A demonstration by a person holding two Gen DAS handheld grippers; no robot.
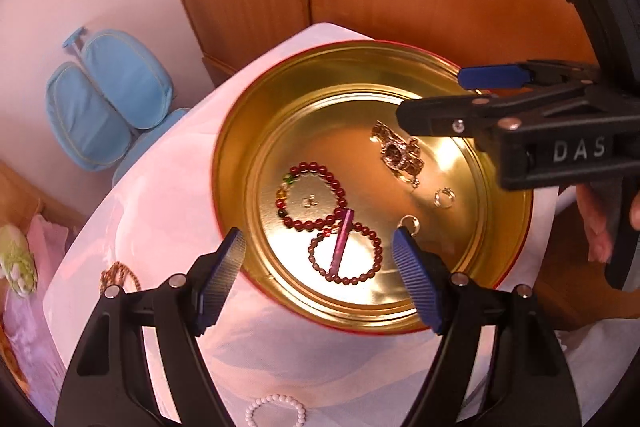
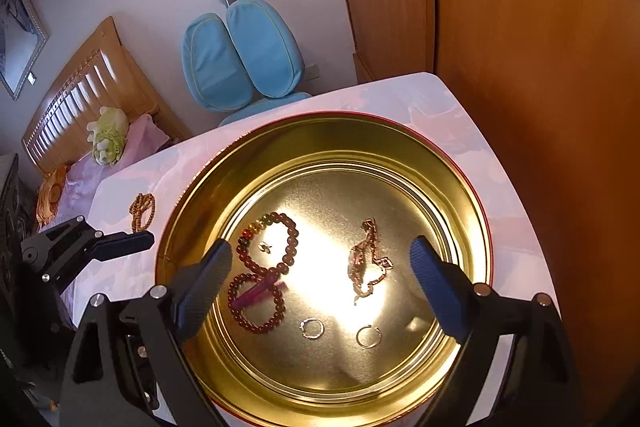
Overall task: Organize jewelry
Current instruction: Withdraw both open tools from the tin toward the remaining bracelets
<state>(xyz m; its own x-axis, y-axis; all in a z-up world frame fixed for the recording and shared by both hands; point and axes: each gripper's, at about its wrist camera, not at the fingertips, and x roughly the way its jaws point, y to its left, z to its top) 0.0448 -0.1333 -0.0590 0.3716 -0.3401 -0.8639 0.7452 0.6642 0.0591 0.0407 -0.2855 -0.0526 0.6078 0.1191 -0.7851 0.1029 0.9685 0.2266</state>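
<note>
In tin (image 2: pixel 176 211): 2 bracelets (image 2: pixel 266 259) | 2 rings (image 2: pixel 312 328) | 1 watch (image 2: pixel 366 263) | both jaws wide, empty

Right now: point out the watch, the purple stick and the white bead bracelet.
watch (image 1: pixel 396 149), left wrist view, on its dial.
purple stick (image 1: pixel 341 241), left wrist view, mid-shaft.
white bead bracelet (image 1: pixel 276 411), left wrist view, on its visible beads.

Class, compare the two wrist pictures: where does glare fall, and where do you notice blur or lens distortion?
Right wrist view: a bright glare patch on the tin floor washes out the gold chain. Left wrist view: milder glare near the watch; the tin's left rim looks smeared. Both views: fisheye bending curves the table edges, dark corners.
</note>
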